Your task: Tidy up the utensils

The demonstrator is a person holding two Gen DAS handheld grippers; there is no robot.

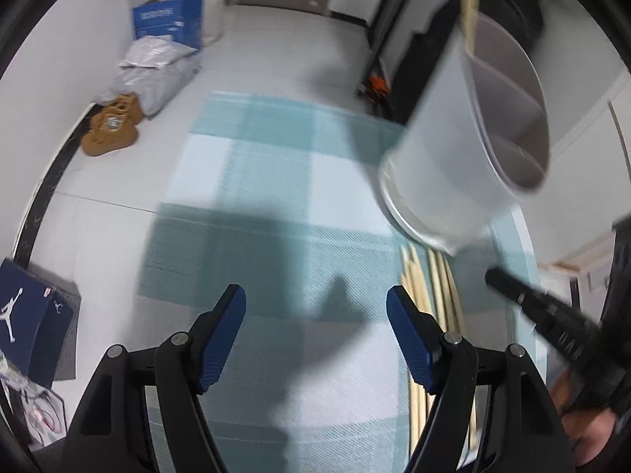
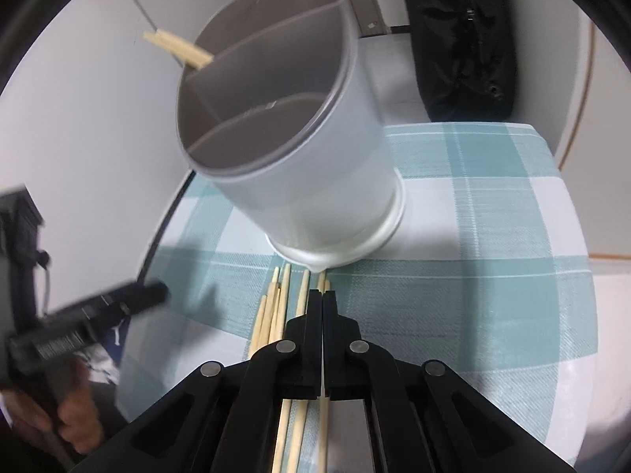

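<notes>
My right gripper [image 2: 322, 295] is clamped on one chopstick [image 2: 324, 425] from the pile, holder [image 2: 299, 181] at twelve o'clock; my left gripper [image 1: 315, 311] hangs open, empty.

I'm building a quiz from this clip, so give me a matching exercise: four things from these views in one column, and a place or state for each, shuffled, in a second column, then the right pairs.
Things:
1. left gripper
2. right gripper
3. utensil holder
4. loose chopsticks

Places or states:
A. lying flat on the checked tablecloth
B. jaws pressed together, a chopstick running under them
C. standing on the cloth, divided inside, chopstick ends sticking out of a far compartment
D. jaws wide apart, nothing between them

Pairs: 1-D, 2-B, 3-C, 4-A
</notes>
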